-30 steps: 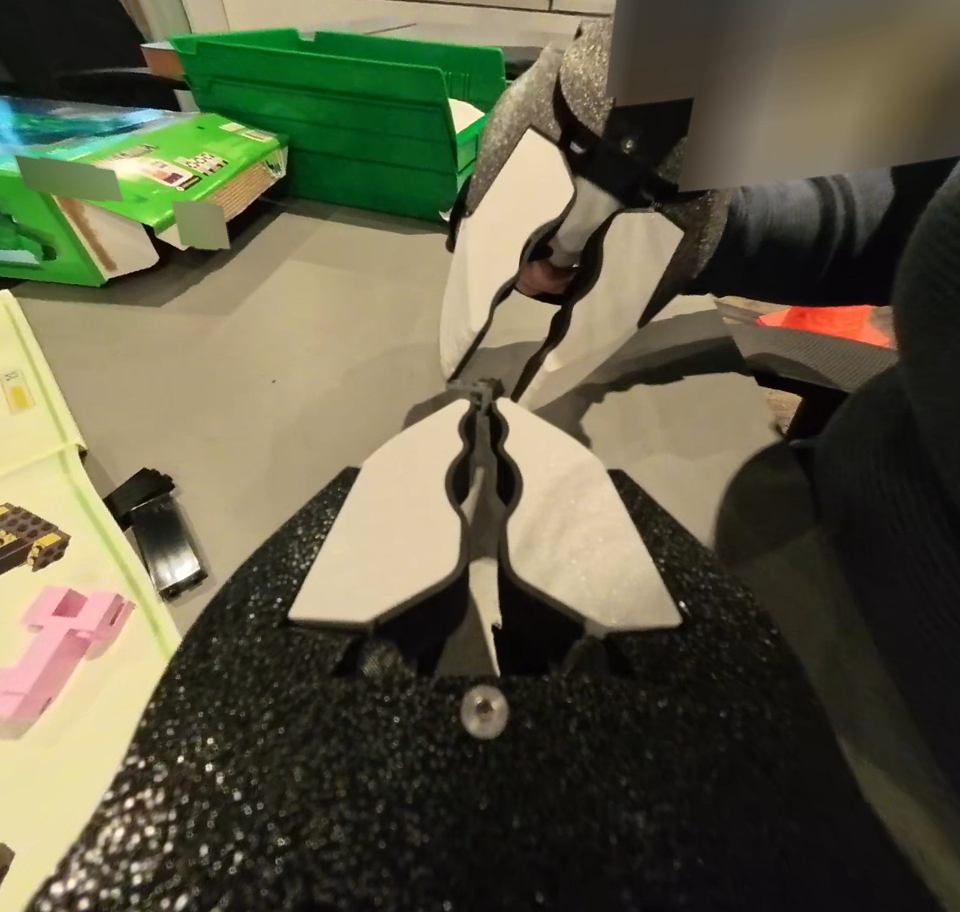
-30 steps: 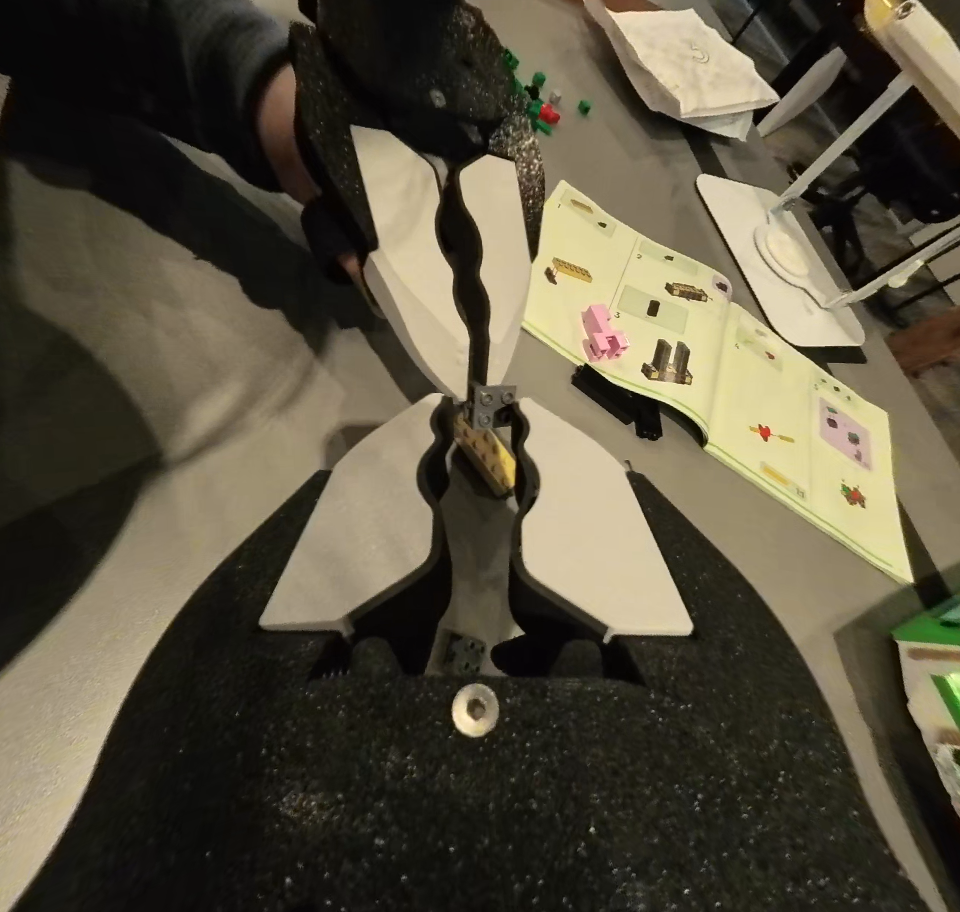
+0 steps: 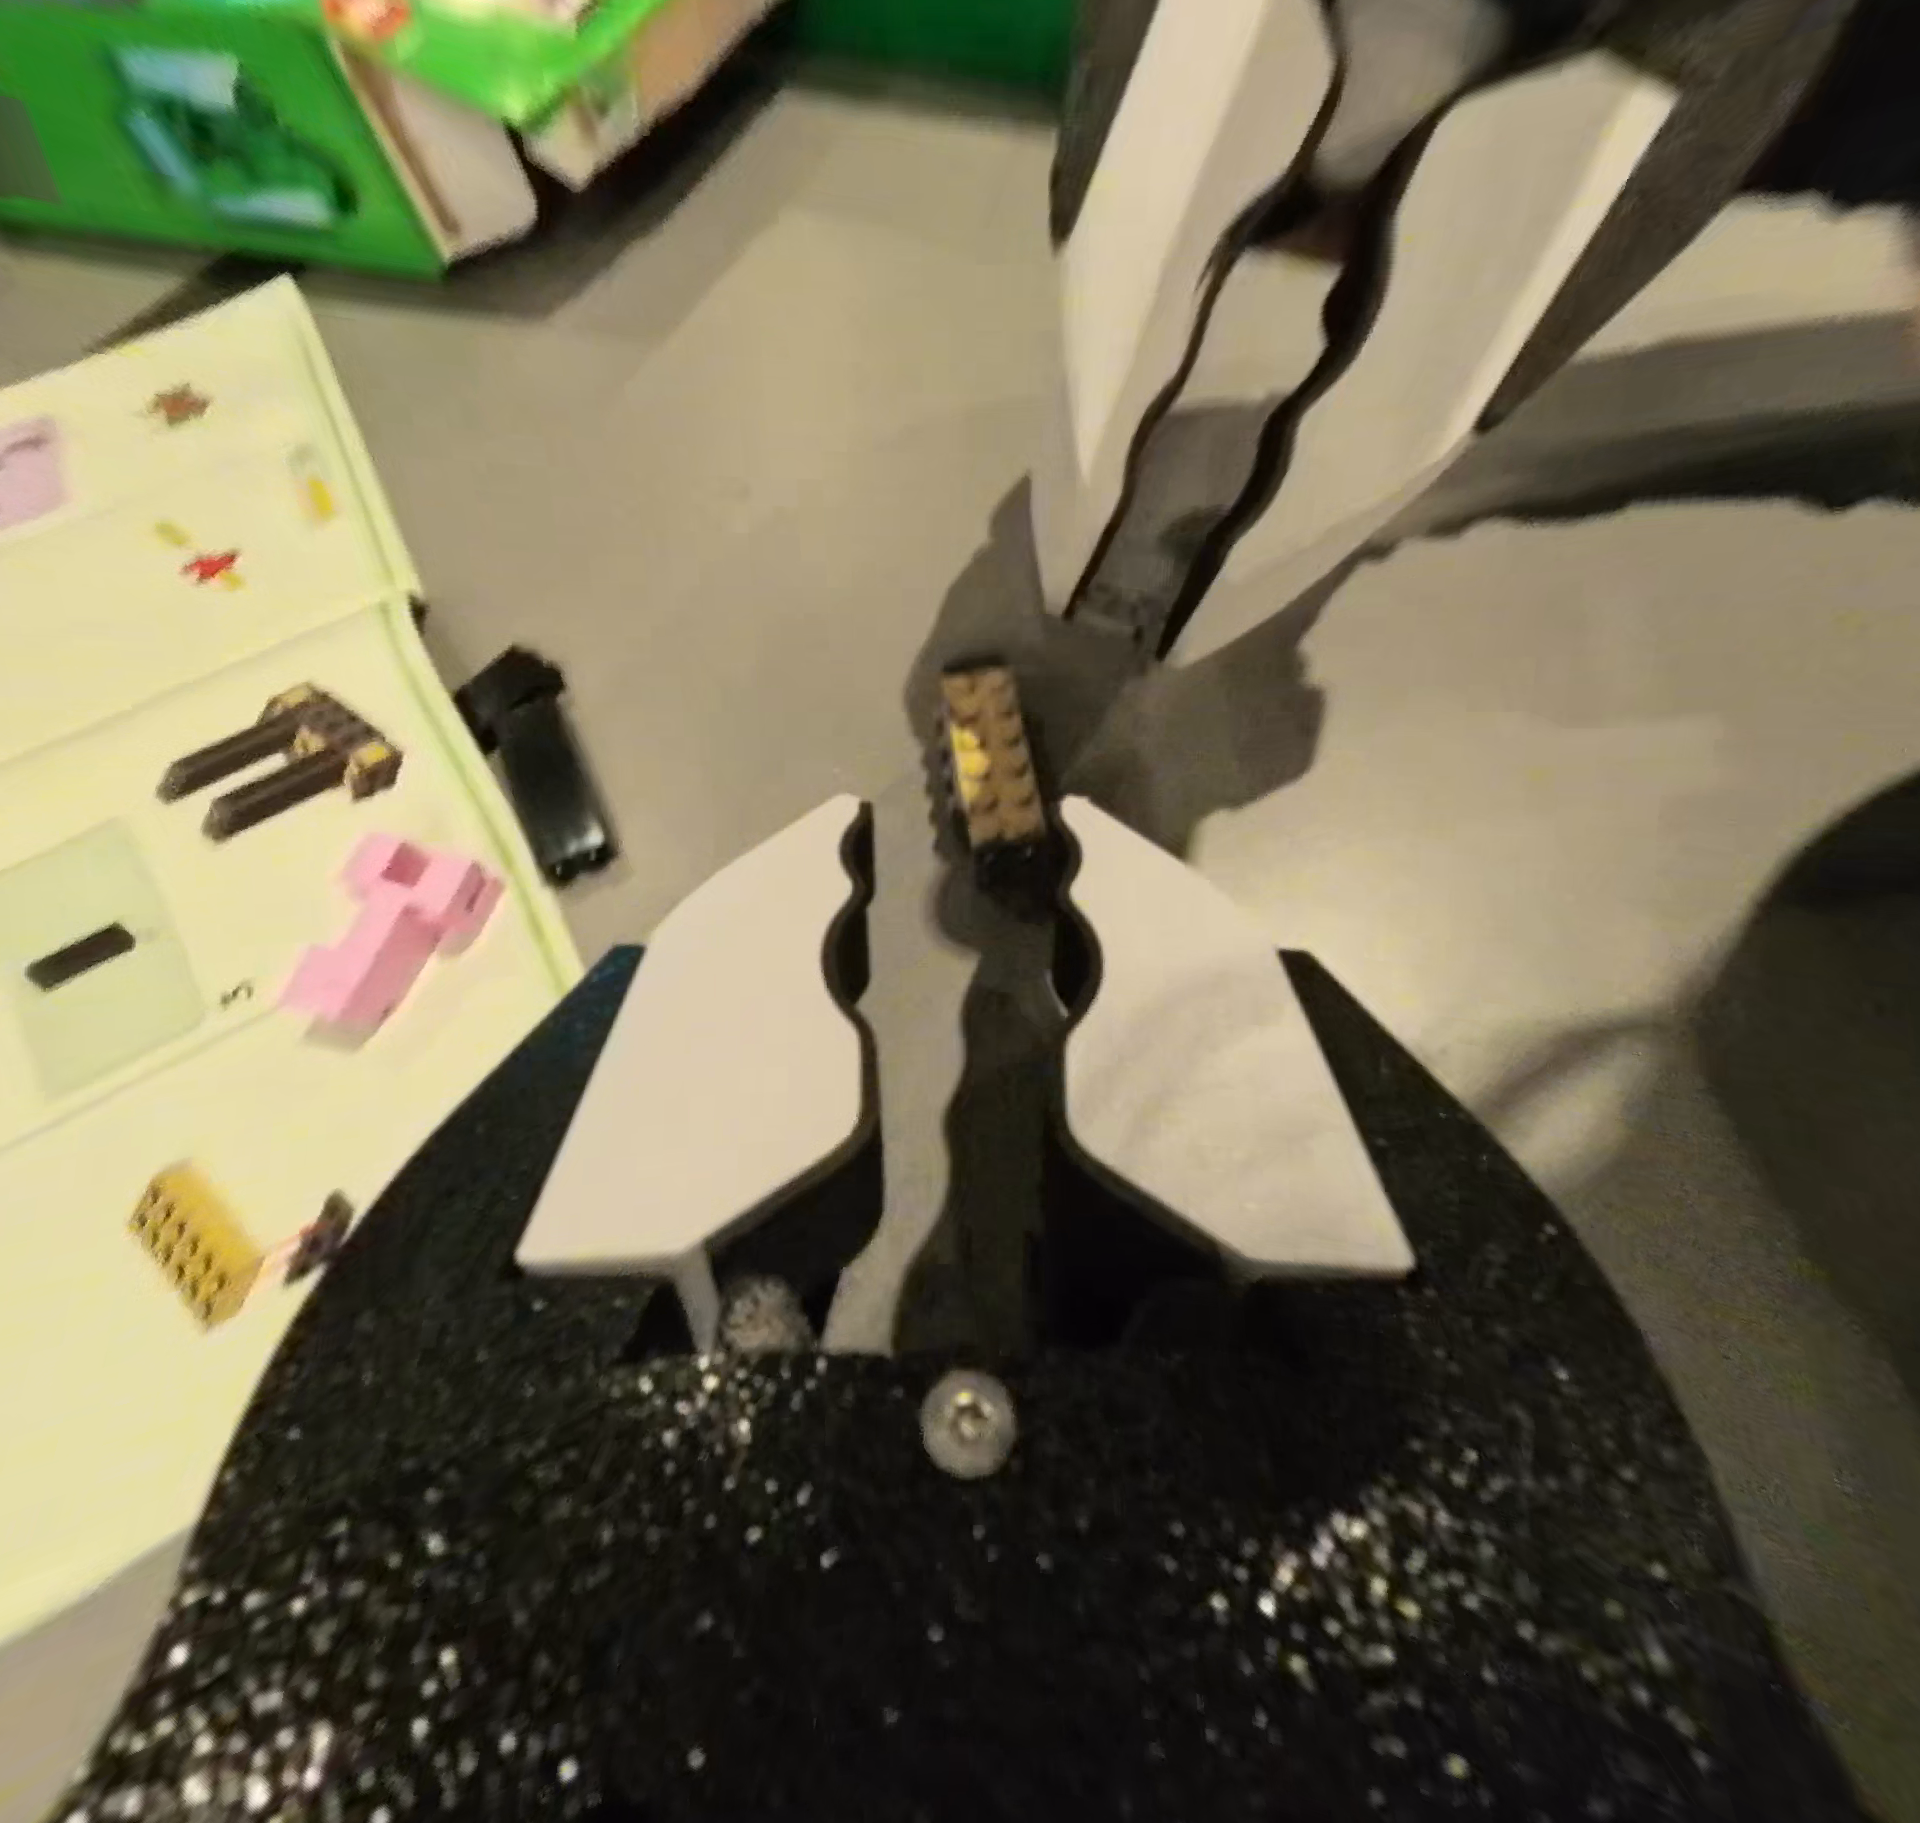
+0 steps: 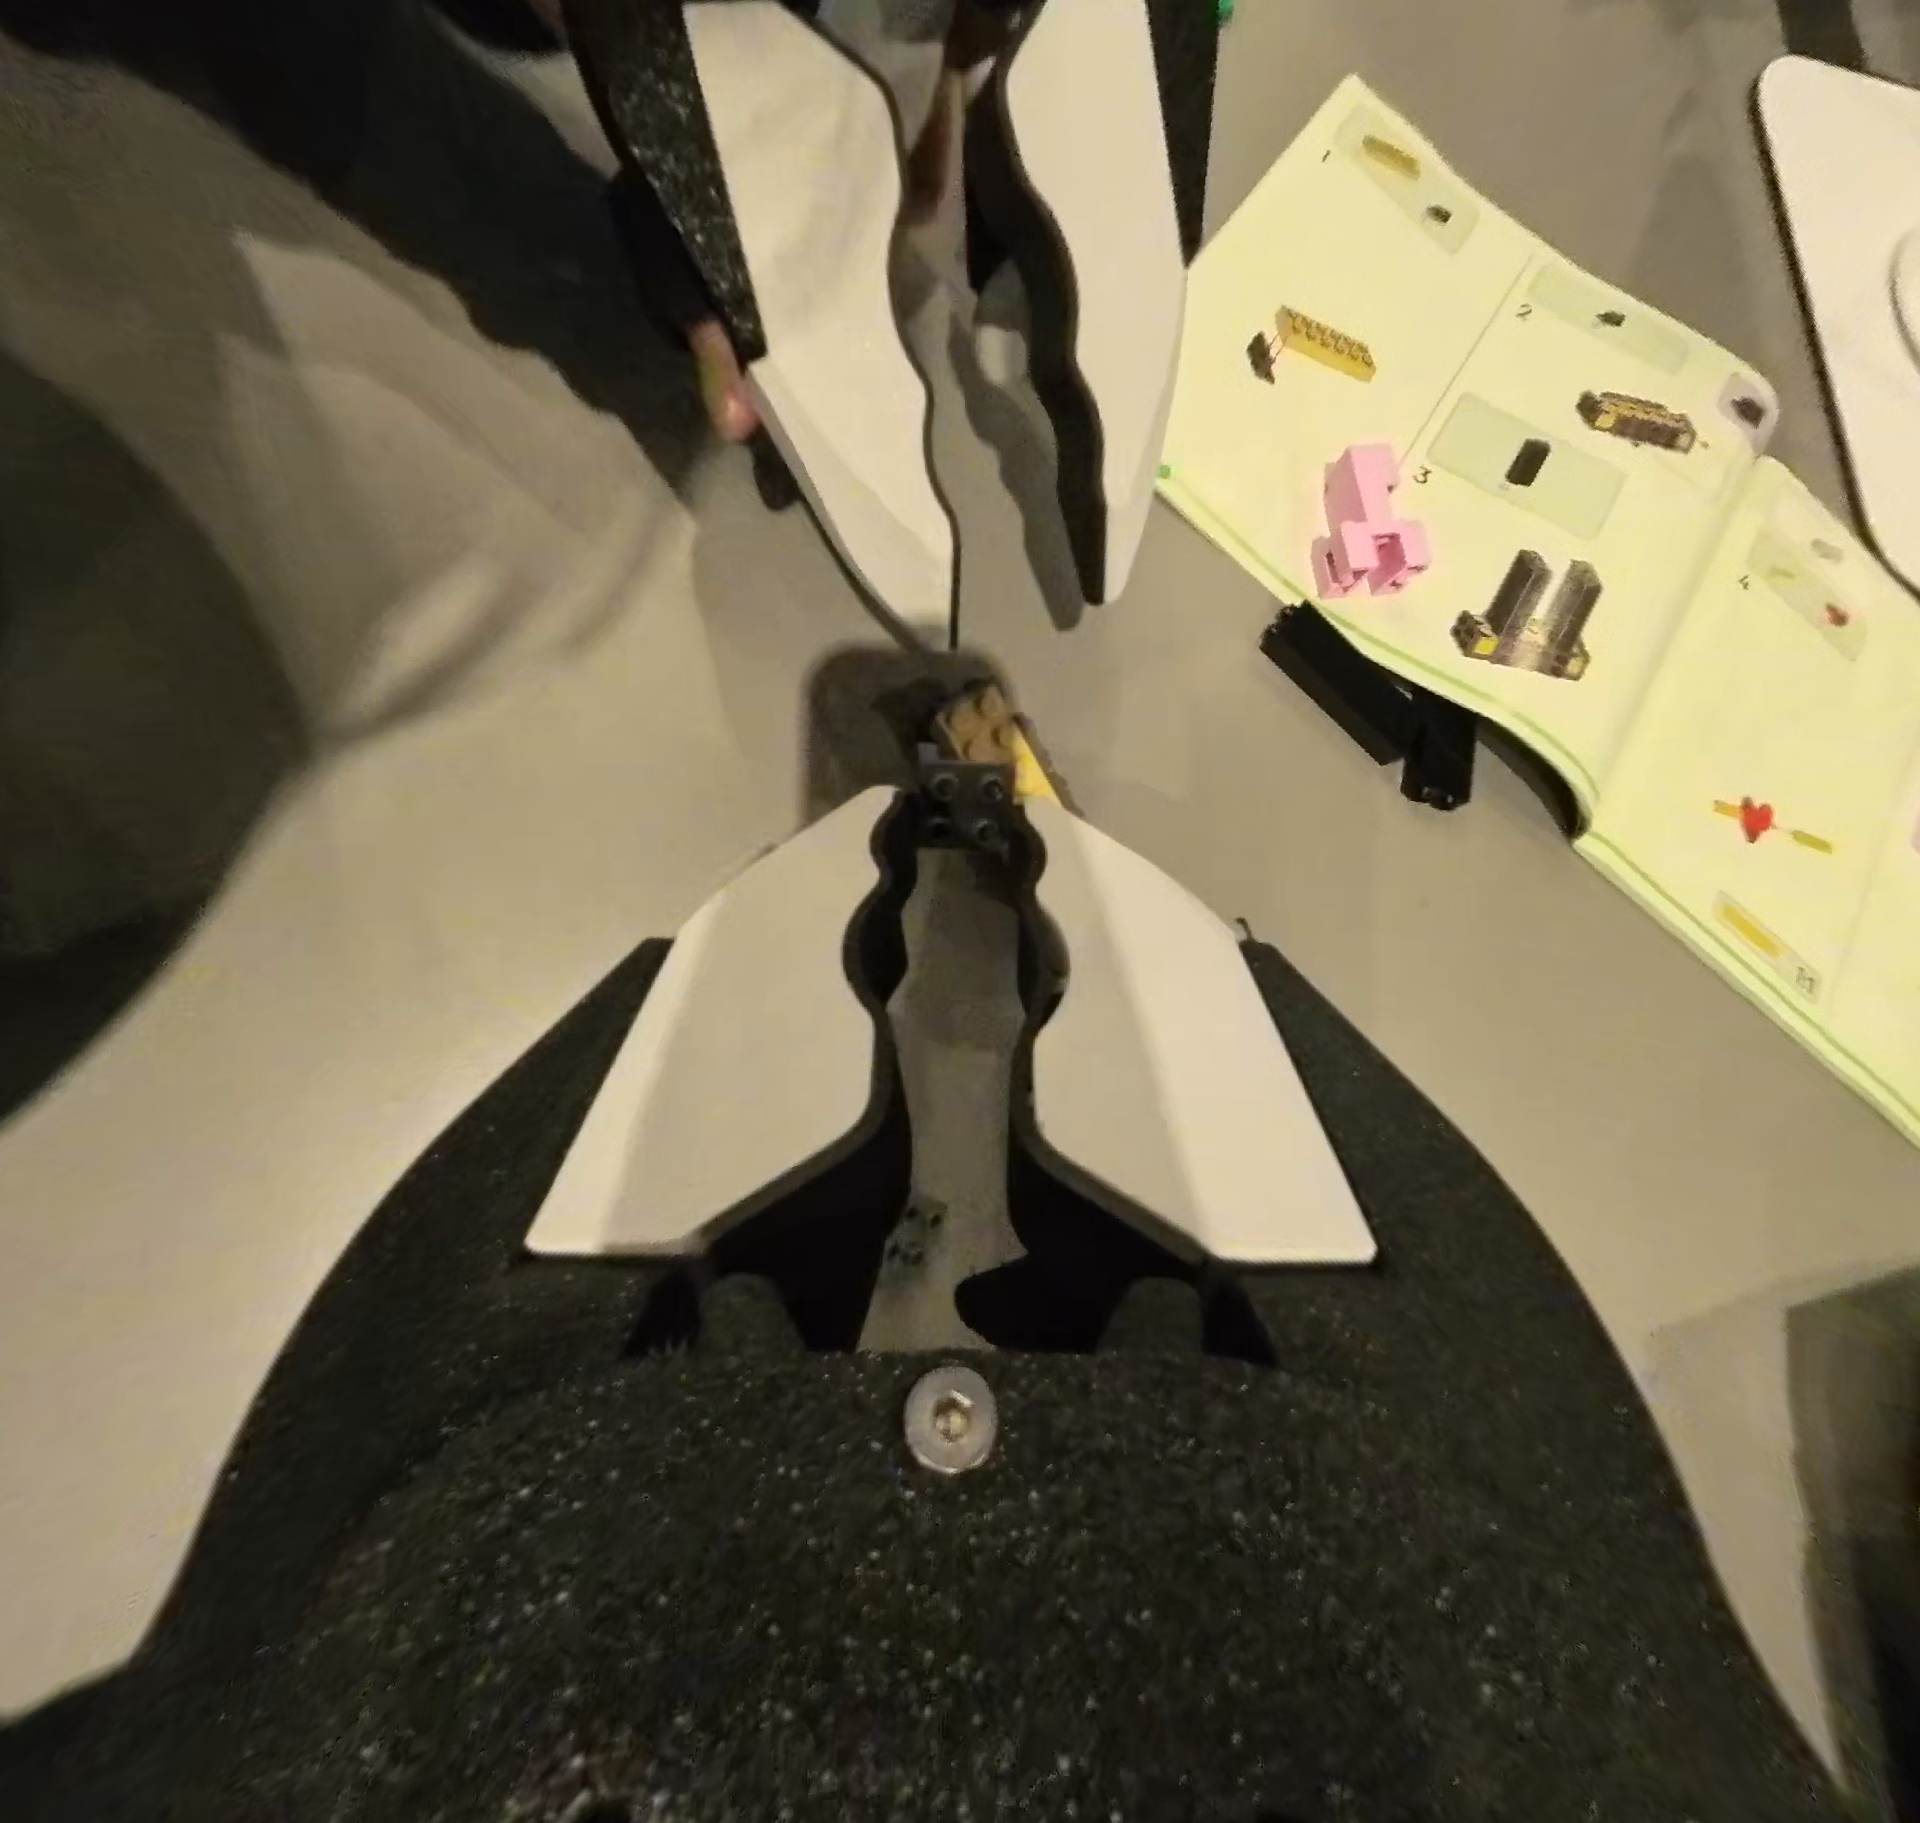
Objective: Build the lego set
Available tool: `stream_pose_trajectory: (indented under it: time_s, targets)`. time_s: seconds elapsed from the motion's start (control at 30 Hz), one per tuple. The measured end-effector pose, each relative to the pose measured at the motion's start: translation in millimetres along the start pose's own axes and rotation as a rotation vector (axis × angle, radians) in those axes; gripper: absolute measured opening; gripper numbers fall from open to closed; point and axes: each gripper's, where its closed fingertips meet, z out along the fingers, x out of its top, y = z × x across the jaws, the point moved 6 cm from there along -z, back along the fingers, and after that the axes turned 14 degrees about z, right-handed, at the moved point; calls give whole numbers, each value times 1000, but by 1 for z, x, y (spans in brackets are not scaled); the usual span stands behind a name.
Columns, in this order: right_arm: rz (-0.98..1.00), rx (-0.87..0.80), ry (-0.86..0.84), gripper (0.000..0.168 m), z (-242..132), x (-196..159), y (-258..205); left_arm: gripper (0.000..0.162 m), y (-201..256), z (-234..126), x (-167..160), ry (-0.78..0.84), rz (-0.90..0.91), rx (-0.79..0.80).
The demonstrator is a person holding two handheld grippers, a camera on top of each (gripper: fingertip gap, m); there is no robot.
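Note:
A small brick assembly, a brown studded brick (image 3: 992, 765) with a yellow part and a dark grey plate (image 4: 966, 797) on one end, hangs low over the grey table (image 3: 1507, 890). My right gripper (image 4: 966, 802) is shut on the assembly at the grey plate, and the brown brick (image 4: 977, 724) sticks out beyond its tips. In the left wrist view the right gripper (image 3: 1127, 620) points down from the top right. My left gripper (image 3: 961, 812) is open, with the brick's near end beside its right finger. It also shows from above in the right wrist view (image 4: 1013, 620).
An open instruction booklet (image 3: 208, 734) lies to the left, and also shows in the right wrist view (image 4: 1558, 526) with a pink figure (image 4: 1371, 526) on it. Long black pieces (image 3: 551, 786) lie at its edge. A green box (image 3: 260, 111) stands behind. A white base (image 4: 1849, 267) is far right.
My left gripper has opened and let go of the small grey plate, which now stays with the brick in my right gripper. Both grippers have dropped closer to the table.

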Motion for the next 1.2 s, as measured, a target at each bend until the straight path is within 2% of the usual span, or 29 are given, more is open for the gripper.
stream_pose_trajectory:
  time_s: [0.2,0.4,0.6,1.2]
  targets:
    - [-150,36,-141,16,20,3,6,40,6,16,-16,-204,-13,-35]
    - [-252,110,-246,17,28,5,11,37,5,19,-16,-221,-31,-63]
    - [-373,104,-335,17,34,6,13,35,4,22,-15,-239,-22,-64]
    - [-386,111,-331,16,32,9,16,31,4,22,-16,-214,-30,-88]
